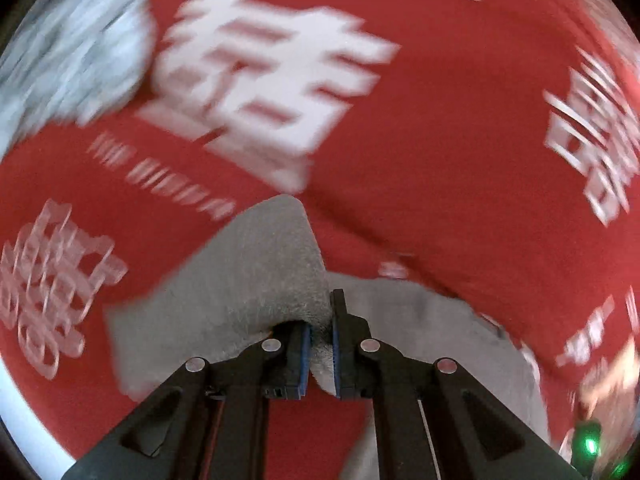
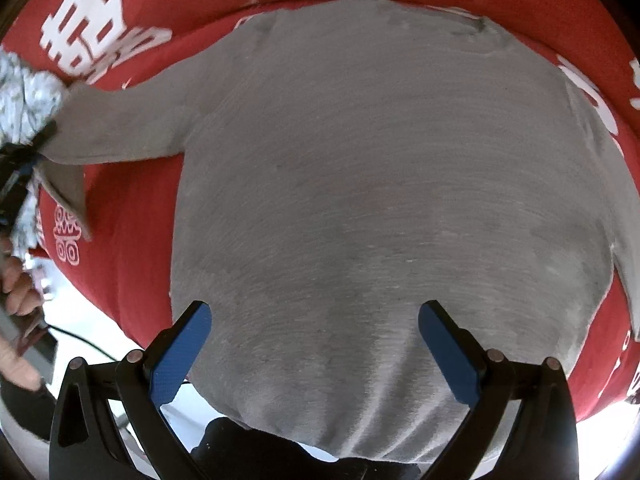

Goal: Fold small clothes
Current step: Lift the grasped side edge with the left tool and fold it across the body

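A small grey shirt [image 2: 380, 184] lies spread flat on a red cloth with white characters [image 2: 132, 220]. My right gripper [image 2: 314, 320] hovers over the shirt's lower body, its blue pads wide apart and open, nothing between them. The shirt's left sleeve [image 2: 120, 128] stretches out to the left edge, where my left gripper [image 2: 38, 148] pinches its end and lifts it. In the blurred left wrist view, my left gripper [image 1: 322, 332] is shut on the grey sleeve [image 1: 256, 276], which rises in a fold above the jaws.
The red cloth [image 1: 420, 140] covers the whole work surface. A pale patterned fabric [image 1: 76, 48] lies at the far left, also visible as patterned fabric [image 2: 20, 92]. A hand [image 2: 16, 300] holds the left tool. White floor [image 2: 80, 320] and a black cable show below the cloth's edge.
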Motion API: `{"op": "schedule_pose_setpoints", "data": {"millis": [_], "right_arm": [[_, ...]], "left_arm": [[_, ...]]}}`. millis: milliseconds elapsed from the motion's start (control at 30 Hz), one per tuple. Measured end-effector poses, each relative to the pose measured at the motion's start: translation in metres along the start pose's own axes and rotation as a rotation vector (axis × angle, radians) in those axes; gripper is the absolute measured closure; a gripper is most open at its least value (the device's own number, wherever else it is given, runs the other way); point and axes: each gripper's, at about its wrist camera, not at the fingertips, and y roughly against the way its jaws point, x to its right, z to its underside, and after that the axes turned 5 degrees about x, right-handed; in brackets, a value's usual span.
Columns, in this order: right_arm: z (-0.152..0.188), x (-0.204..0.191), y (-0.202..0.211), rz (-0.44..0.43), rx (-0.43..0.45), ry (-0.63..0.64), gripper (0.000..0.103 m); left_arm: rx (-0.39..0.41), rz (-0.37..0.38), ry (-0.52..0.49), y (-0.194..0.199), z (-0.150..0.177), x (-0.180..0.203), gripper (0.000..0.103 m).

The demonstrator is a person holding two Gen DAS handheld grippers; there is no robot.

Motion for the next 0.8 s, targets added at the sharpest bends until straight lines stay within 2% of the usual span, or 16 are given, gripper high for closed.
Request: {"op": "schedule_pose_setpoints", "data": {"millis": [100, 133, 167, 233, 300, 333, 400, 500, 533, 567, 700, 733, 767, 800], "right_arm": [[-0.001, 0.017, 0.012, -0.006, 0.031, -0.042, 0.0], [-0.001, 0.025, 0.017, -0.006, 0.045, -0.059, 0.0], [-0.001, 0.034, 0.022, -0.006, 0.061, -0.082, 0.0], [0.0, 0.056, 0.032, -0.005, 0.091, -0.142, 0.0], [0.001, 0.075, 0.037, -0.001, 0.111, -0.198, 0.0], [0.003, 0.089, 0.039, 0.004, 0.121, -0.229, 0.0], [0.008, 0.116, 0.04, 0.02, 0.131, -0.283, 0.0], [0.019, 0.145, 0.035, 0.045, 0.119, -0.325, 0.0], [0.024, 0.155, 0.031, 0.06, 0.108, -0.331, 0.0], [0.026, 0.157, 0.027, 0.072, 0.099, -0.335, 0.0], [0.031, 0.178, 0.021, 0.085, 0.091, -0.354, 0.0], [0.028, 0.178, 0.023, 0.084, 0.101, -0.351, 0.0], [0.025, 0.173, 0.025, 0.087, 0.107, -0.344, 0.0], [0.02, 0.165, 0.029, 0.089, 0.121, -0.328, 0.0]], "left_arm": [[-0.015, 0.101, -0.141, -0.004, -0.006, 0.055, 0.094], [-0.036, 0.152, -0.206, -0.009, -0.002, 0.085, 0.094], [-0.053, 0.18, -0.245, -0.01, 0.002, 0.098, 0.094], [-0.111, 0.234, -0.333, -0.026, 0.023, 0.139, 0.094], [-0.178, 0.268, -0.365, -0.042, 0.044, 0.167, 0.094], [-0.238, 0.28, -0.388, -0.057, 0.064, 0.185, 0.094], [-0.301, 0.265, -0.417, -0.075, 0.086, 0.2, 0.094], [-0.372, 0.174, -0.471, -0.104, 0.12, 0.214, 0.093], [-0.391, 0.156, -0.487, -0.108, 0.128, 0.211, 0.089], [-0.408, 0.143, -0.499, -0.11, 0.133, 0.212, 0.079], [-0.439, 0.089, -0.541, -0.101, 0.138, 0.2, 0.078], [-0.436, 0.083, -0.54, -0.095, 0.135, 0.193, 0.07], [-0.424, 0.075, -0.537, -0.083, 0.13, 0.188, 0.038], [-0.406, 0.065, -0.528, -0.074, 0.122, 0.181, 0.021]]}}
